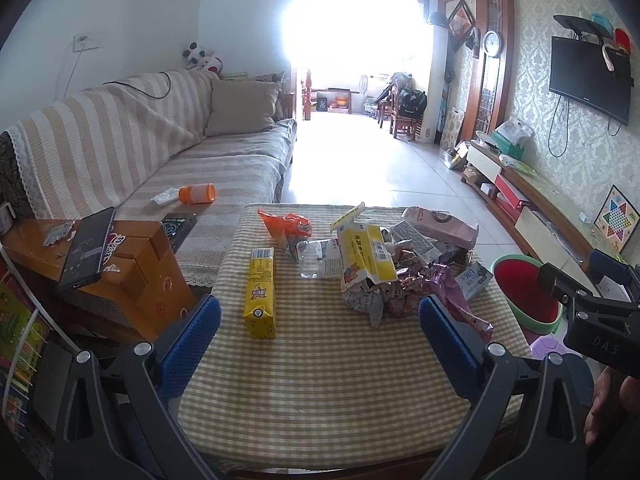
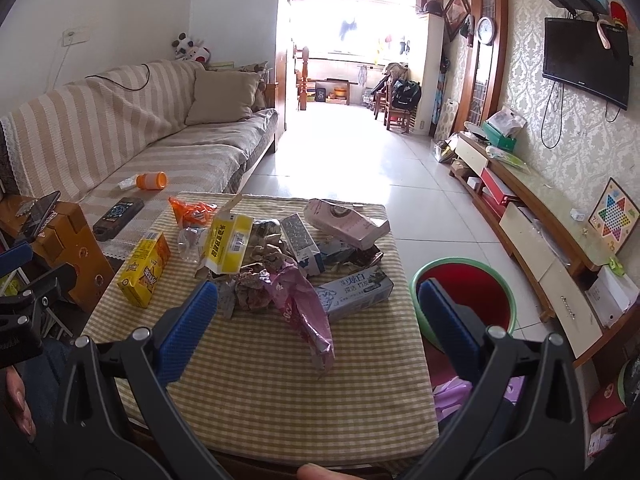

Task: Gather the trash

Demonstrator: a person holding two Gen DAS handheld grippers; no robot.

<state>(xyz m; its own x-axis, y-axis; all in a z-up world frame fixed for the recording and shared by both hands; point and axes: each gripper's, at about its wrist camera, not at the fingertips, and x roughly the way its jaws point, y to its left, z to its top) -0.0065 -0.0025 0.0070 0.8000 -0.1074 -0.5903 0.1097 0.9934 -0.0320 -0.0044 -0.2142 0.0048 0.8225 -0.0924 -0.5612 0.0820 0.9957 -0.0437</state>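
While both claws hang spread and empty above the checked table (image 2: 256, 392), the pink wrapper (image 2: 304, 312) lies lengthwise toward the right gripper (image 2: 316, 320), nearer than the left gripper (image 1: 320, 328), beside the bin (image 2: 472, 284).

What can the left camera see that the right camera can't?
Only the left wrist view shows the top of the wooden side table with the whole black phone lying on it.

Only the right wrist view shows the whole grey toothpaste box and the white box on the floor by the TV cabinet.

Both show the checked table, the long yellow box, the orange wrapper, the pink carton, the green-rimmed red bin and the orange bottle on the sofa. Each tool, left tool and right tool, is open and empty.
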